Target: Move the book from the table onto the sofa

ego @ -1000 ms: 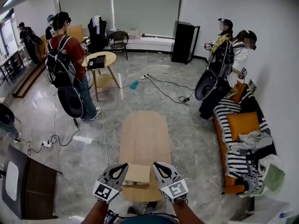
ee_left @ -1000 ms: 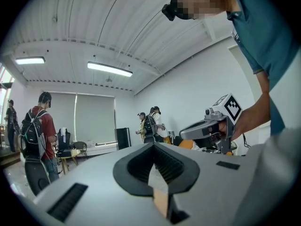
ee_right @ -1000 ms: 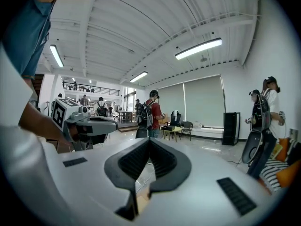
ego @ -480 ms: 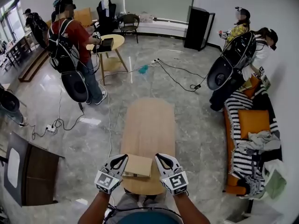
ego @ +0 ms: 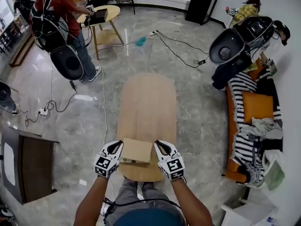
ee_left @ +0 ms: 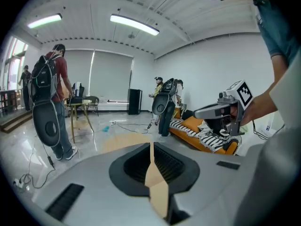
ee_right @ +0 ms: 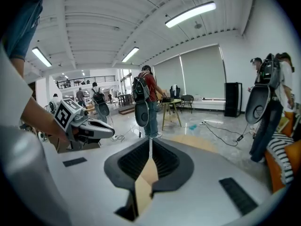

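Jaws closed, empty, on left gripper [ego: 116, 146] and right gripper [ego: 160, 146]; book [ego: 137, 150] flanked, lower centre. Risk: book slid off table [ego: 146, 102] by uneven squeeze.

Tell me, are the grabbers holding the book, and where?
Neither the left gripper nor the right gripper holds anything; both are shut, empty. The book lies on the table between them; contact cannot be told.

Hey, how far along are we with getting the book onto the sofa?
Nothing is done yet: the book lies on the near end of the table. In hand: the left gripper and right gripper, jaws shut and empty, flank it, one at each side. Left: lift it and carry it to the sofa on the right.
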The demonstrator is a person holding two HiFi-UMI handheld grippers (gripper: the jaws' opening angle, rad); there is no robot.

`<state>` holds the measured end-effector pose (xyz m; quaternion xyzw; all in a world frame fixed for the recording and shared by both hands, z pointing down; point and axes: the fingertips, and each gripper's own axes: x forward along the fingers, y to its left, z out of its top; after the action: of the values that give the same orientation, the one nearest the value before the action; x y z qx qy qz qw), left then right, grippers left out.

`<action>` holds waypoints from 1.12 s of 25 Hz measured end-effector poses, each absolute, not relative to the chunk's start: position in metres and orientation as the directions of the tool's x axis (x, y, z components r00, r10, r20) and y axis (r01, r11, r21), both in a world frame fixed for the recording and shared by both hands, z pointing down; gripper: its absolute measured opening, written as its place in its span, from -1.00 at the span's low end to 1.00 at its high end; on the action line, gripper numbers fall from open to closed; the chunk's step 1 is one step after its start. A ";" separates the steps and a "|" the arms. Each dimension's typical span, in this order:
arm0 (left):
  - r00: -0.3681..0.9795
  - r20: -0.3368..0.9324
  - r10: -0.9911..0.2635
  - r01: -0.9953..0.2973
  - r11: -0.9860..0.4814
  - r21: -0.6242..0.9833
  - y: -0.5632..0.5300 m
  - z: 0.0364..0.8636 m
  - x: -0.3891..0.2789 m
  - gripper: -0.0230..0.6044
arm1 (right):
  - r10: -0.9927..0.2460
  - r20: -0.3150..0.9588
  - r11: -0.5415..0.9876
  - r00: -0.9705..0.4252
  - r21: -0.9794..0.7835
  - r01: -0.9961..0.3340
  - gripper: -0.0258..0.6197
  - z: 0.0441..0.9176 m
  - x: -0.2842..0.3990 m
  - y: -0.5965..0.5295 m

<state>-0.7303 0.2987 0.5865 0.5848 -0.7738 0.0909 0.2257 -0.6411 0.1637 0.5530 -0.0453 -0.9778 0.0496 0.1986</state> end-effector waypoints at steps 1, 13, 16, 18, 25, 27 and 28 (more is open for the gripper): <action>-0.211 0.475 -0.854 -0.941 0.310 0.139 0.301 0.601 -0.732 -0.91 | 0.111 0.405 0.990 -0.908 -0.129 0.064 -0.87 0.566 -0.641 0.164; -0.123 0.629 -0.767 -0.890 0.366 0.272 0.320 0.739 -0.746 -0.63 | 0.164 0.602 0.966 -0.782 -0.258 0.003 -0.64 0.703 -0.646 0.174; -0.090 0.658 -0.747 -0.877 0.373 0.303 0.322 0.766 -0.748 -0.54 | 0.179 0.631 0.955 -0.755 -0.295 -0.020 -0.56 0.732 -0.647 0.176; -0.059 0.677 -0.733 -0.867 0.373 0.329 0.323 0.783 -0.745 -0.45 | 0.192 0.650 0.945 -0.735 -0.325 -0.040 -0.47 0.751 -0.646 0.177; 0.014 0.751 -0.660 -0.819 0.424 0.387 0.340 0.847 -0.746 -0.04 | 0.264 0.728 0.899 -0.633 -0.424 -0.113 -0.06 0.820 -0.645 0.186; 0.034 0.768 -0.640 -0.796 0.447 0.408 0.346 0.864 -0.746 0.06 | 0.290 0.742 0.875 -0.605 -0.462 -0.147 0.06 0.838 -0.643 0.189; 0.043 0.773 -0.634 -0.781 0.460 0.421 0.349 0.871 -0.745 0.11 | 0.302 0.746 0.860 -0.594 -0.482 -0.167 0.10 0.846 -0.642 0.190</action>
<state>-0.7454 0.3490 0.8713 0.5143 -0.6878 0.0729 0.5070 -0.6416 0.1904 0.8458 -0.0398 -0.8536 0.2612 0.4490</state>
